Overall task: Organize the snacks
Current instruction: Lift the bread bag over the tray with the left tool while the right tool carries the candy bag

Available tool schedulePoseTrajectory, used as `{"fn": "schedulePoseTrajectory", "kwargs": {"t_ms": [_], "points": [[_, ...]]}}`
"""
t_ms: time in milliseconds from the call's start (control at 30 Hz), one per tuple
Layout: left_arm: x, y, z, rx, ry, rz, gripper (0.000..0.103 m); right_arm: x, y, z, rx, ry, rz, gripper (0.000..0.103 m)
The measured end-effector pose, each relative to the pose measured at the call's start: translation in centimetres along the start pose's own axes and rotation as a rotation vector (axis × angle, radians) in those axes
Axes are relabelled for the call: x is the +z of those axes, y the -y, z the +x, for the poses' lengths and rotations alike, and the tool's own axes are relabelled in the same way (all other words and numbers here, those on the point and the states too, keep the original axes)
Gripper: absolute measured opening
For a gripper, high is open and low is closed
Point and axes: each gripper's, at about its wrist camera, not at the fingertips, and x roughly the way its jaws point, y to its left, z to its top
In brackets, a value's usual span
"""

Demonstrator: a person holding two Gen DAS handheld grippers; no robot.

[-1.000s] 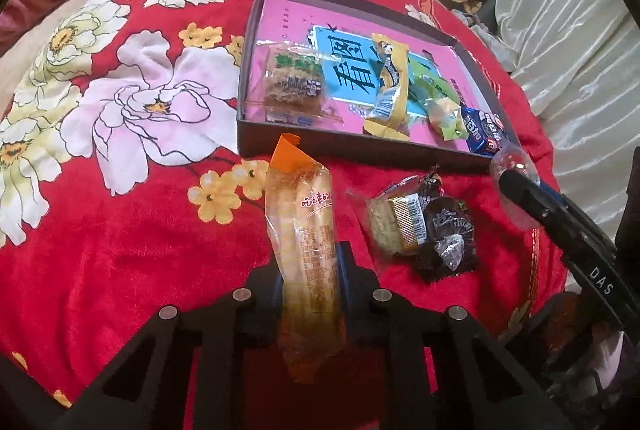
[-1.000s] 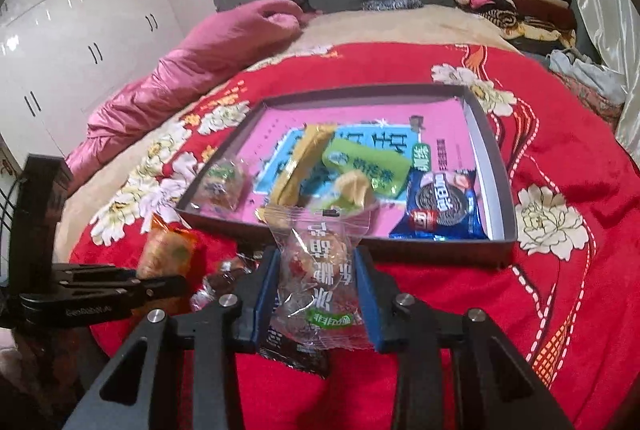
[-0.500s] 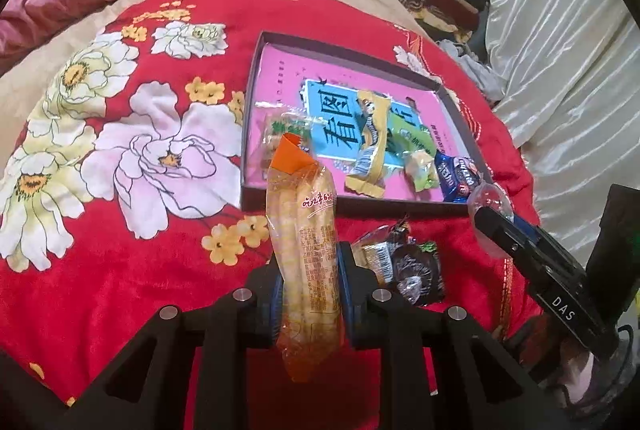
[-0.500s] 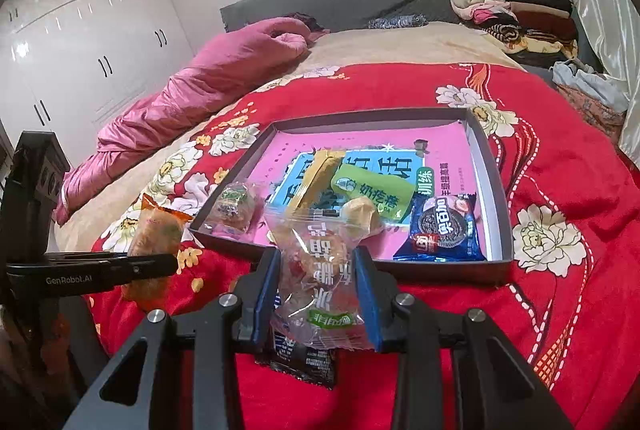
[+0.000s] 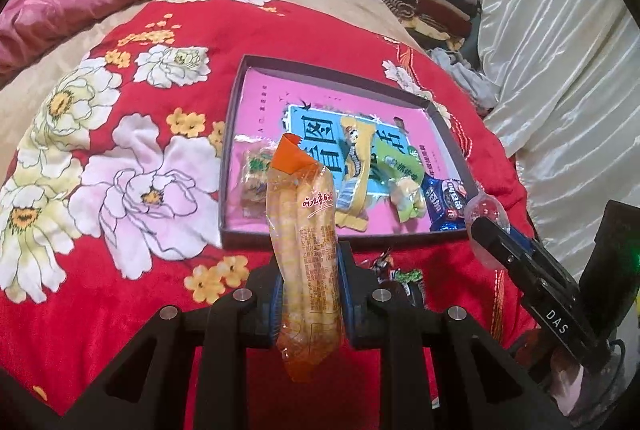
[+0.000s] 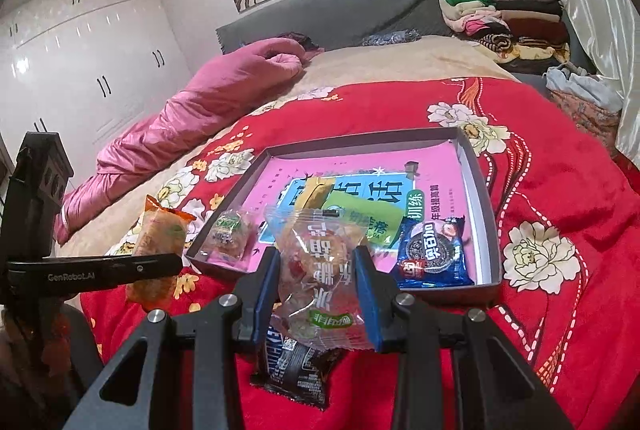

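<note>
My left gripper (image 5: 308,286) is shut on a long orange-topped packet of biscuit sticks (image 5: 306,250), held upright above the red bedspread just short of the box's near wall. That same orange packet (image 6: 160,246) shows at the left of the right wrist view. My right gripper (image 6: 318,286) is shut on a clear cellophane snack bag (image 6: 320,270) with a green label. The shallow grey box (image 5: 236,150) with a pink and blue printed floor holds several snacks: a clear cracker pack (image 5: 252,178), a yellow bar (image 5: 354,174), a green packet (image 6: 360,218) and a blue cookie pack (image 6: 432,254).
A dark wrapped snack (image 6: 296,366) lies on the red flowered bedspread (image 5: 120,230) below my right gripper. A pink quilt (image 6: 192,110) lies at the far left. Folded clothes (image 6: 504,14) are stacked by the grey headboard. White curtains (image 5: 560,70) hang to the right.
My left gripper has risen with the orange packet and tilted up, so the box and far bed sit lower in view. The right gripper has tilted up slightly, still holding its bag.
</note>
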Motion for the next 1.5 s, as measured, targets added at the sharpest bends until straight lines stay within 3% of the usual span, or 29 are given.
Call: {"fn": "schedulePoseTrajectory", "kwargs": {"t_ms": [667,1033,1500], "points": [[2.5,2.1,3.1,0.012,0.003,0.055,0.024,1.8,2.3,0.6,-0.036,0.059,0.034,0.038],[4.0,2.3,5.6,0.038,-0.009,0.086,0.024,2.4,3.0,2.4,-0.049,0.048,0.035,0.038],[4.3,4.3,7.3,0.009,-0.016,0.137,0.024,2.3,3.2,4.7,-0.046,0.009,0.026,0.038]]}}
